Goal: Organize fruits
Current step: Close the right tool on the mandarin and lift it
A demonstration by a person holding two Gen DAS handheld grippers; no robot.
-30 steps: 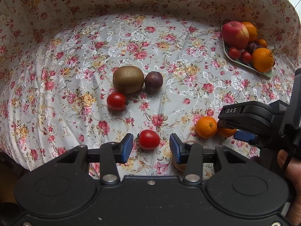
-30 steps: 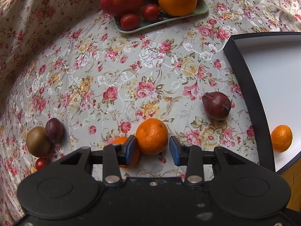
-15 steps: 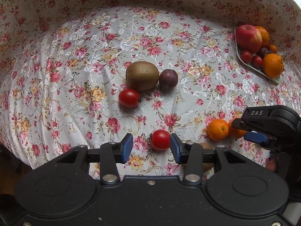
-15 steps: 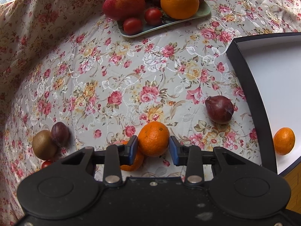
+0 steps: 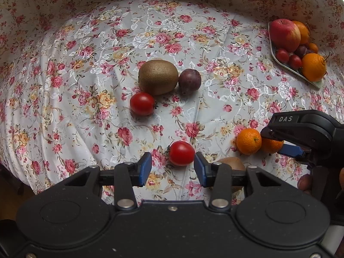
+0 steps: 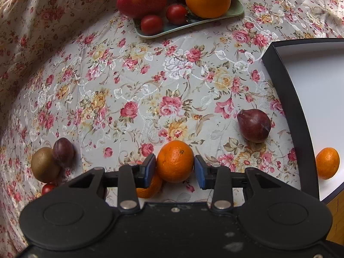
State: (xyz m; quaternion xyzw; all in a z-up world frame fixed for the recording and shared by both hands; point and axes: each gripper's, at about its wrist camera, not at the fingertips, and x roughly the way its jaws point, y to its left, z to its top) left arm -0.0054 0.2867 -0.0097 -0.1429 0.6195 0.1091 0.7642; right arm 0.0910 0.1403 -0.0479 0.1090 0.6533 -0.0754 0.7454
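A: Your right gripper [image 6: 174, 168] pointed straight down over the small round orange mandarin [image 6: 174, 161]. Its jaws had just been opening again, and the mandarin sat between the blue pads with a thin gap on each side, so nothing was clamped yet.

B: How should I have closed on it?

A: In my judgement you needed to go lower first, so the pads met the widest part of the fruit, and then close slowly. A second orange mandarin [image 6: 150, 188] lay just under the left pad, touching the first one. That pad could push it, or catch both fruits.

B: And my left gripper [image 5: 173, 168]?

A: Its jaws were also apart. The small red cherry tomato [image 5: 181, 153] lay between the tips, close to the right pad and with more room on the left side. I would have moved the gripper a little toward the tomato to centre it. It is soft and round, so I think a gentle closing was enough.

B: Where should the mandarin have gone?

A: I guess into the black-rimmed white tray [image 6: 279, 81] to the right of your right gripper, where one orange mandarin [image 6: 327, 163] already lay. The brown fuzzy kiwi [image 5: 158, 77] and the dark purple plum [image 5: 189, 78] lay well ahead of your left gripper.
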